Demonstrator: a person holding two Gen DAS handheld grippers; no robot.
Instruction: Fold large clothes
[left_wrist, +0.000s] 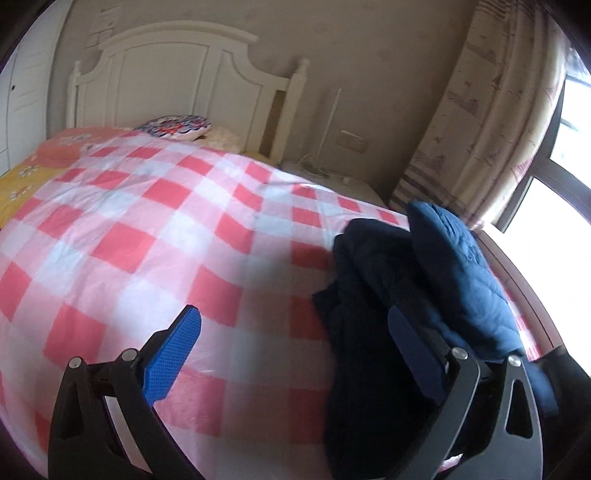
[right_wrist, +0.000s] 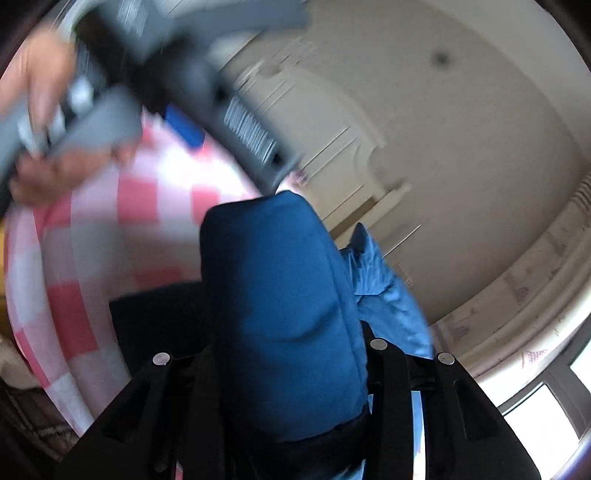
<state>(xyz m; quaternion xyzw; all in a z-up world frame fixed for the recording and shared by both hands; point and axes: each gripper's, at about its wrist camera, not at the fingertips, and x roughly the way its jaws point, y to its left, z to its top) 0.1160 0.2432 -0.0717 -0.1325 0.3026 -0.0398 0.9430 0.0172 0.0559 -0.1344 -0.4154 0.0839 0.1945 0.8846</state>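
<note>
Two grippers in play: the left gripper (left_wrist: 295, 354) has its blue pads (left_wrist: 171, 356) spread wide w/ nothing between them, hovering over the pink-and-white checked bedspread (left_wrist: 147, 229), and the dark navy jacket (left_wrist: 373, 295) lies bunched just beside and partly behind its right-hand finger. The right gripper (right_wrist: 291, 354) is clamped on a thick blue padded fold of that jacket, which fills the gap between its fingers and bulges up ahead of it. Beyond, the white headboard (left_wrist: 177, 77) sits far ahead of the left gripper, curtain (left_wrist: 491, 122) and window (left_wrist: 569, 206) off to its right; right wrist view is blurred.
</note>
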